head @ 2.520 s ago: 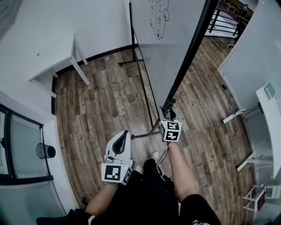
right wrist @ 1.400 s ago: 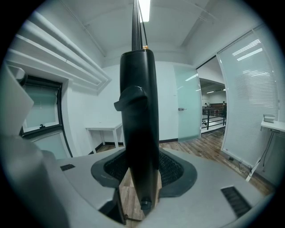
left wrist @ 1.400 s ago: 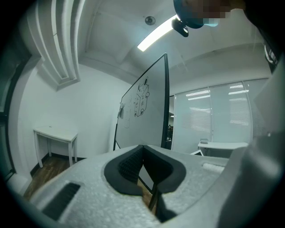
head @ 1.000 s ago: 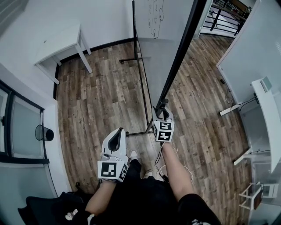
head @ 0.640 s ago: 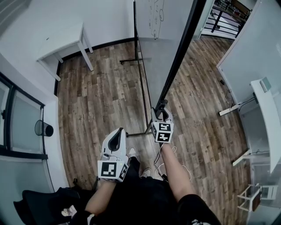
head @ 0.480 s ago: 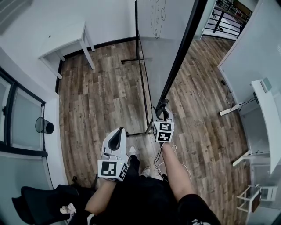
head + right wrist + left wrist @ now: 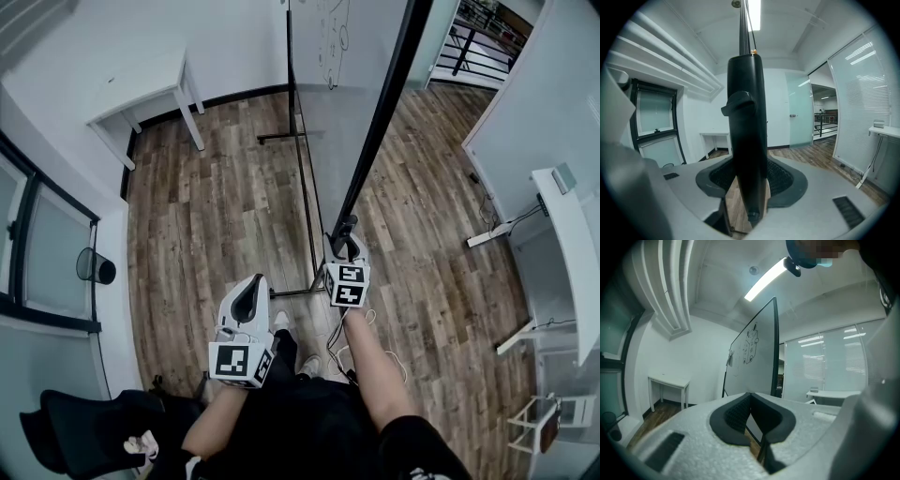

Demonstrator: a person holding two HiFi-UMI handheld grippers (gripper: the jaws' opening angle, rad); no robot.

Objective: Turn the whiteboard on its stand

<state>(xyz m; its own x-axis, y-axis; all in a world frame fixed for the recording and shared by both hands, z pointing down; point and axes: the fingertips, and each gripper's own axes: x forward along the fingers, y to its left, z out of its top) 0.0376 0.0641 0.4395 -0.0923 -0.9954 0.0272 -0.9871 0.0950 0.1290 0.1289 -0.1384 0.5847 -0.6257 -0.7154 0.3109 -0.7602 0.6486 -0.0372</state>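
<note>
The whiteboard (image 7: pixel 352 75) stands edge-on ahead of me, with drawings on its left face and a black frame (image 7: pixel 380 122) along its near edge. My right gripper (image 7: pixel 345 246) is shut on the lower end of that frame. In the right gripper view the black frame (image 7: pixel 746 117) stands upright between the pads (image 7: pixel 785 180). My left gripper (image 7: pixel 253 287) hangs apart, lower left of the board, shut and empty. In the left gripper view the pads (image 7: pixel 736 416) meet and the whiteboard (image 7: pixel 752 357) shows ahead. The stand's thin black bars (image 7: pixel 302 187) run along the wooden floor.
A white table (image 7: pixel 141 89) stands by the far left wall, and a black bin (image 7: pixel 94 267) sits beside the glass partition on the left. A white desk (image 7: pixel 567 244) with a cable under it is at the right. A dark chair (image 7: pixel 66 431) is at lower left.
My view has shifted a little along the floor, so the table and bin sit further right. The right gripper has kept hold of the frame, and the left gripper has stayed shut beside me.
</note>
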